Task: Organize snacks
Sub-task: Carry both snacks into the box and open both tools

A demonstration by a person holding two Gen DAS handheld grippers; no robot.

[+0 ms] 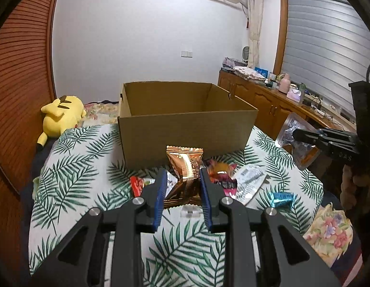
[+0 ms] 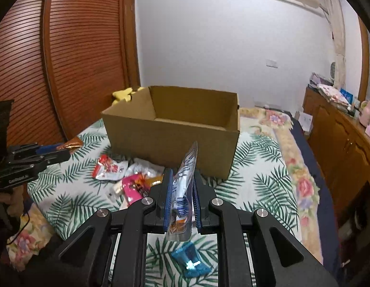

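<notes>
A copper foil packet [image 1: 185, 167] is clamped by the left gripper [image 1: 182, 179] and a silver pouch [image 2: 182, 191] by the right gripper [image 2: 182, 191]. Both are held above the leaf-print cloth [image 1: 72, 174], before the open cardboard box [image 1: 185, 124].
</notes>
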